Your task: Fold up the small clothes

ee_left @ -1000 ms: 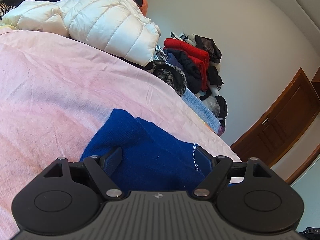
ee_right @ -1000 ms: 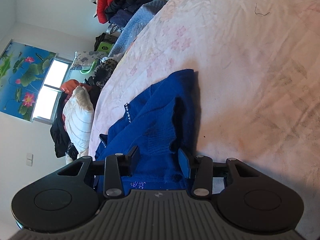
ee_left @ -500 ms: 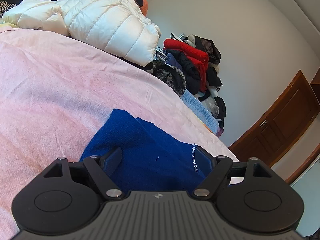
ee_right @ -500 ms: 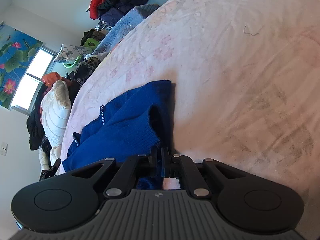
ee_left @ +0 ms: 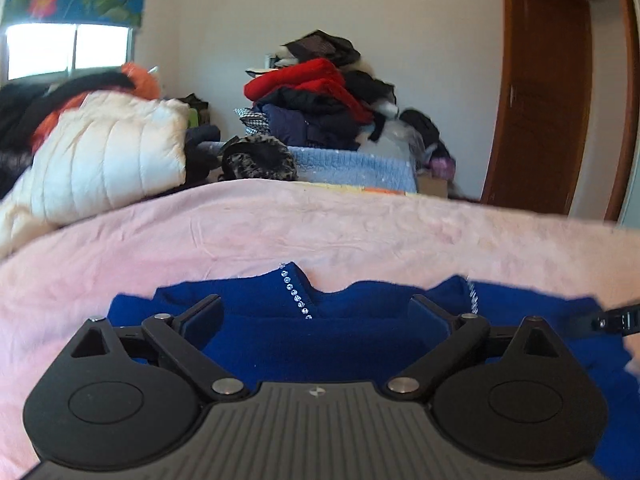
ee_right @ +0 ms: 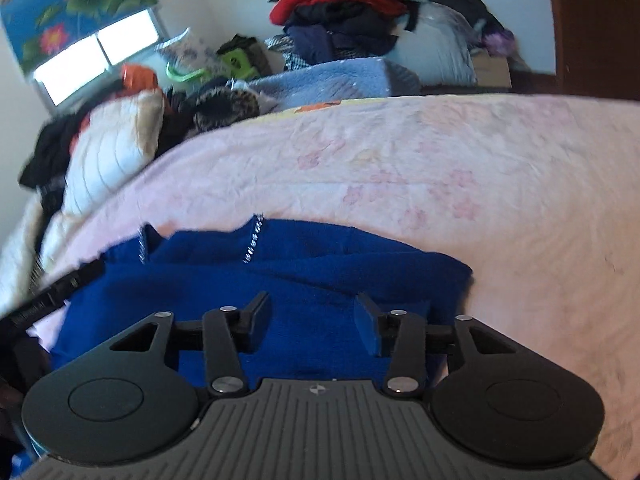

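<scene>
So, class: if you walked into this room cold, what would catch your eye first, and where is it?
The deep blue sweater with sparkly trim lies on the pink bedspread, right in front of both grippers. The left gripper and the right gripper hover over it, jaws opening, pads not pressing the cloth. Behind the bed, a pile of clothes topped with red rises against the wall.

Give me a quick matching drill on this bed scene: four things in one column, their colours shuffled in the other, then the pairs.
Things:
1. small garment
2. bedsheet
3. puffer jacket
4. folded blanket

Colours:
A. light blue
B. white
C. deep blue with a sparkly trim
D. pale pink

Pairs: 1-C, 2-D, 3-B, 4-A
</scene>
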`<action>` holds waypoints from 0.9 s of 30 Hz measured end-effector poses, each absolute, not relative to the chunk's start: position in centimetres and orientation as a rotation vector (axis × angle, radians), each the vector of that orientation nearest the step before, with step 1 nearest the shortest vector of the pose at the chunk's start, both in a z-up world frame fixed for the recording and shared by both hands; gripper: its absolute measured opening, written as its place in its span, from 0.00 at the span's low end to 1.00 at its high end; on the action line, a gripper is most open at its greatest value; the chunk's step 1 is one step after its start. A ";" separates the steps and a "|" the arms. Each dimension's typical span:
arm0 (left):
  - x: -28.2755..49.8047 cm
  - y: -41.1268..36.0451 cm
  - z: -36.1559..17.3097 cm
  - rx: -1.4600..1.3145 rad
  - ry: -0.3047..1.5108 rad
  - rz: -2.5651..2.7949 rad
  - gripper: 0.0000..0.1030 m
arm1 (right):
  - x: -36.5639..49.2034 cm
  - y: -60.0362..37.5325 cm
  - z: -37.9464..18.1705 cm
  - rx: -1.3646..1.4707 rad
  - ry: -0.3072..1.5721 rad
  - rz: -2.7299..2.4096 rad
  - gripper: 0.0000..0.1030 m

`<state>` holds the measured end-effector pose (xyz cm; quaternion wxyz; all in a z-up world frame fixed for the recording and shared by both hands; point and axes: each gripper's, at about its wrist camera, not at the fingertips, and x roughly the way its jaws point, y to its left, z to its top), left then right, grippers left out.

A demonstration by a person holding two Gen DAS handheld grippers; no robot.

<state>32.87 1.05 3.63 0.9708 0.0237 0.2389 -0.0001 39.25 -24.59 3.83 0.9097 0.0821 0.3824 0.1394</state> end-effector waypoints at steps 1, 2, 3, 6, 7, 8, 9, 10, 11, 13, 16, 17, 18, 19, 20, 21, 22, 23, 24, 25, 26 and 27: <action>33.8 0.2 3.0 0.133 0.524 0.032 0.97 | 39.8 -23.2 3.0 0.061 0.804 0.261 0.53; 34.9 -0.2 2.0 0.200 0.589 0.058 0.97 | 40.2 -22.4 2.2 -0.022 0.826 0.241 0.54; 35.8 0.3 0.6 0.222 0.667 0.066 0.98 | 39.9 -21.9 1.7 -0.082 0.802 0.248 0.57; 36.2 3.9 0.6 0.002 0.700 0.013 0.99 | 39.8 -23.3 1.8 -0.028 0.808 0.289 0.56; 36.2 4.4 1.2 -0.009 0.701 0.029 0.97 | 40.1 -23.6 2.1 -0.017 0.823 0.302 0.56; 36.2 4.7 2.0 -0.011 0.693 0.042 0.97 | 40.5 -23.8 2.5 0.008 0.845 0.311 0.57; 36.3 5.3 3.1 -0.020 0.658 0.027 0.97 | 40.9 -24.2 3.2 0.054 0.852 0.323 0.58; 36.4 5.8 4.2 -0.021 0.607 0.006 0.97 | 41.3 -24.7 4.1 0.106 0.833 0.352 0.58; 36.9 6.1 5.1 0.000 0.567 0.006 0.97 | 41.6 -24.9 4.8 0.141 0.788 0.387 0.58; 39.0 6.3 5.9 0.081 0.564 0.002 0.97 | 42.8 -24.9 5.9 0.124 0.709 0.400 0.69; 42.5 6.3 4.6 0.128 0.700 -0.113 0.97 | 46.8 -23.4 4.8 -0.026 0.757 0.400 0.70; 43.1 6.1 4.1 0.134 0.725 -0.150 0.97 | 47.9 -22.7 4.3 -0.066 0.772 0.412 0.70; 43.5 5.8 3.6 0.151 0.731 -0.172 0.97 | 48.7 -22.1 4.0 -0.086 0.774 0.434 0.70; 43.7 5.5 3.2 0.176 0.724 -0.168 0.97 | 49.2 -21.6 3.7 -0.098 0.768 0.459 0.70; 44.0 5.3 2.8 0.191 0.725 -0.169 0.97 | 49.6 -20.9 3.4 -0.121 0.760 0.491 0.69; 44.4 5.1 2.2 0.201 0.741 -0.183 0.97 | 50.0 -20.3 3.2 -0.154 0.756 0.514 0.69; 44.6 4.8 1.6 0.216 0.756 -0.184 0.97 | 50.3 -19.6 2.7 -0.190 0.765 0.526 0.69; 44.8 4.6 1.1 0.239 0.759 -0.175 0.98 | 50.5 -18.9 2.2 -0.224 0.782 0.538 0.68; 44.7 4.5 0.9 0.251 0.739 -0.170 0.96 | 50.8 -18.4 1.7 -0.251 0.796 0.543 0.57; 44.8 4.4 1.0 0.260 0.717 -0.156 0.63 | 50.8 -18.3 1.7 -0.244 0.795 0.552 0.50; 45.3 4.5 1.1 0.271 0.719 -0.120 0.33 | 50.9 -18.2 1.9 -0.219 0.809 0.560 0.09; 45.9 4.6 1.3 0.275 0.736 -0.067 0.05 | 51.0 -18.4 2.2 -0.185 0.826 0.560 0.03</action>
